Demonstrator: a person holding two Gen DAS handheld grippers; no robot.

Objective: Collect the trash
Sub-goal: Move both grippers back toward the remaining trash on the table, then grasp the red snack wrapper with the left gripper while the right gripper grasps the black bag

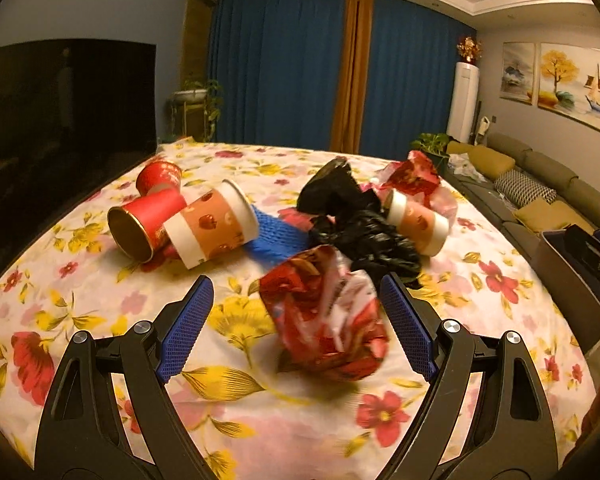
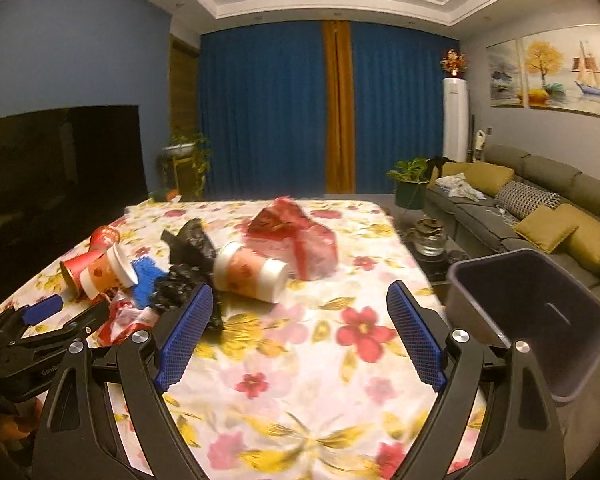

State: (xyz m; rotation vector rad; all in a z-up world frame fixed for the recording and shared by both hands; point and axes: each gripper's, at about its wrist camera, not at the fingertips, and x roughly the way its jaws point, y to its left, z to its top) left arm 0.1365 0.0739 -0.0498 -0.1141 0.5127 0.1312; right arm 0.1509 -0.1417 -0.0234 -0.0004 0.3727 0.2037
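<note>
Trash lies on a flowered tablecloth (image 1: 260,420). My left gripper (image 1: 296,284) is open around a crumpled red-and-white wrapper (image 1: 324,316); the pads do not press it. Beyond lie two red paper cups (image 1: 144,224), an orange cup (image 1: 212,228), blue foam netting (image 1: 276,236), a black plastic bag (image 1: 360,228) and a second orange cup (image 1: 416,220). My right gripper (image 2: 300,292) is open with nothing between its fingers, just short of that second orange cup (image 2: 252,272) and the black bag (image 2: 188,264). A red plastic bag (image 2: 296,236) lies behind them. The left gripper (image 2: 68,312) shows at the left.
A dark bin (image 2: 540,320) stands open-topped off the table's right edge. A black TV screen (image 2: 60,168) stands along the left side. A sofa with cushions (image 2: 540,216) and a potted plant (image 2: 410,184) are to the right; blue curtains hang behind.
</note>
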